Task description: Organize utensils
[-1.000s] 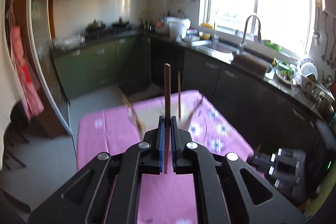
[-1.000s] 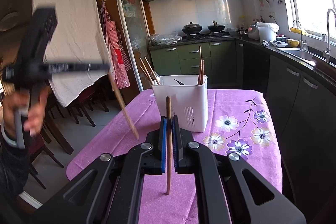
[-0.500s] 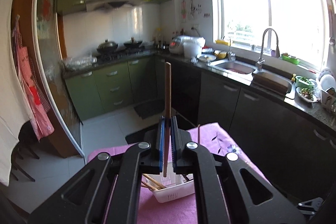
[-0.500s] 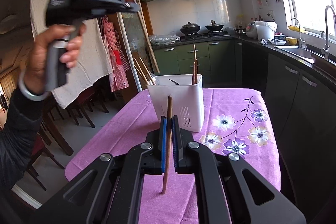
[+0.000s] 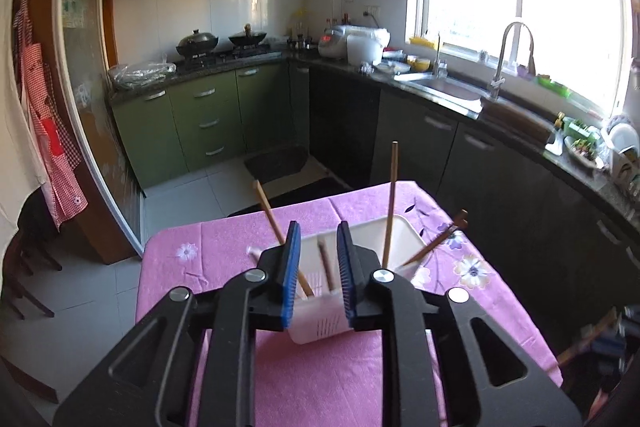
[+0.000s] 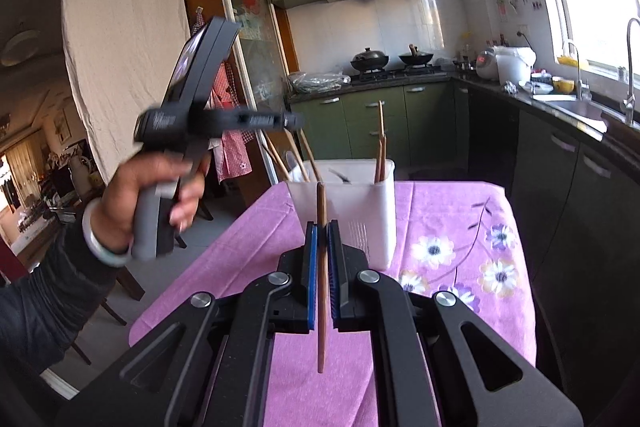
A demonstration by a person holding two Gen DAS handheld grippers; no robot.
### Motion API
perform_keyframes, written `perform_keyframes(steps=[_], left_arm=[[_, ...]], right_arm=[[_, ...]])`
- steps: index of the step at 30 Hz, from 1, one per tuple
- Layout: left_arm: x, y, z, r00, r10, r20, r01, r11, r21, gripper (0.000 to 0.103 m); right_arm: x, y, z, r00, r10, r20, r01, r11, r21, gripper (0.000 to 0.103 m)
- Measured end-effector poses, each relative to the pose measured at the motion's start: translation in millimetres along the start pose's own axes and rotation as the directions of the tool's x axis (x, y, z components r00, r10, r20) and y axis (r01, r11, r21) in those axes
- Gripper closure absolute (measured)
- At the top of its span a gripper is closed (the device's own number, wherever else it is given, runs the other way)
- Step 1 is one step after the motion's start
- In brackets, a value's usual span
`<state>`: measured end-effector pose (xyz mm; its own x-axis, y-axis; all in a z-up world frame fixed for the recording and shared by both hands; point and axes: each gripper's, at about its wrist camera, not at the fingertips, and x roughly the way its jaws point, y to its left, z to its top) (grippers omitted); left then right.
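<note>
A white utensil holder (image 5: 396,239) (image 6: 360,211) stands on the pink flowered tablecloth with several wooden chopsticks (image 5: 390,203) in it. My left gripper (image 5: 318,241) is open and empty above the holder's near-left part; a chopstick (image 5: 325,263) stands in the holder between the jaws. In the right wrist view the left gripper (image 6: 294,121) hangs over the holder's left side. My right gripper (image 6: 321,237) is shut on a wooden chopstick (image 6: 321,267), held upright in front of the holder.
The table (image 6: 460,203) is small, with its edges close on all sides. Kitchen counters with a sink (image 5: 452,87) run along the right. A chair (image 6: 116,291) stands left of the table. Dark chopsticks (image 5: 444,235) lean out of the holder's right side.
My left gripper has come down over the holder and opened; the chopstick it held now stands in the holder. My right gripper keeps its chopstick and has moved a little closer.
</note>
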<state>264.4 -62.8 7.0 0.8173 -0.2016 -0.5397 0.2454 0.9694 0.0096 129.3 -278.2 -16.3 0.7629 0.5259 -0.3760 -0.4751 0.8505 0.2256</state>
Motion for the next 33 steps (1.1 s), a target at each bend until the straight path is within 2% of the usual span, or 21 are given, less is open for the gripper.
perform_keyframes(steps=[3,6,11,14,16,17,23,28,33], left_arm=[[-24.1,4.1,-22.1,0.999,-0.019,0.036,0.020,0.999,-0.028,0.080],[-43.8,9.7,-50.4,0.998,-0.033,0.046,0.035,0.998,-0.046,0.079],[-72.5,27.2,-106.8,0.998,0.008,0.054,-0.002,0.995,-0.100,0.079],[-84.8,36.9,-131.0,0.998,0.044,0.054,-0.037,0.991,-0.130,0.078],[-89.9,41.8,-141.8,0.997,0.062,0.050,-0.054,0.988,-0.148,0.066],[-92.5,43.6,-148.8,0.996,0.075,0.046,-0.067,0.985,-0.157,0.063],[-93.9,47.2,-166.2,0.997,0.074,0.025,-0.067,0.979,-0.194,0.062],[-86.5,48.6,-172.5,0.998,0.071,0.001,-0.069,0.978,-0.198,0.058],[-75.5,44.9,-175.0,0.998,0.056,-0.021,-0.059,0.980,-0.192,0.056]], right_arm=[[0.3,2.5,8.4,1.000,-0.001,0.011,0.001,1.000,-0.014,0.097],[-1.2,5.3,21.1,1.000,0.001,0.028,-0.001,1.000,-0.030,0.097],[-4.0,12.2,55.7,0.997,0.021,0.071,-0.017,0.998,-0.066,0.097],[-5.3,15.7,90.2,0.992,0.037,0.121,-0.027,0.996,-0.083,0.097],[-6.0,16.4,110.6,0.987,0.040,0.156,-0.027,0.996,-0.084,0.097],[-4.8,16.4,124.8,0.983,0.034,0.181,-0.019,0.996,-0.084,0.097],[20.5,8.1,182.8,0.963,-0.022,0.268,0.041,0.997,-0.063,0.097],[66.5,-4.9,203.0,0.969,-0.080,0.235,0.093,0.995,-0.046,0.097],[108.5,-17.8,184.2,0.983,-0.099,0.158,0.104,0.994,-0.024,0.097]])
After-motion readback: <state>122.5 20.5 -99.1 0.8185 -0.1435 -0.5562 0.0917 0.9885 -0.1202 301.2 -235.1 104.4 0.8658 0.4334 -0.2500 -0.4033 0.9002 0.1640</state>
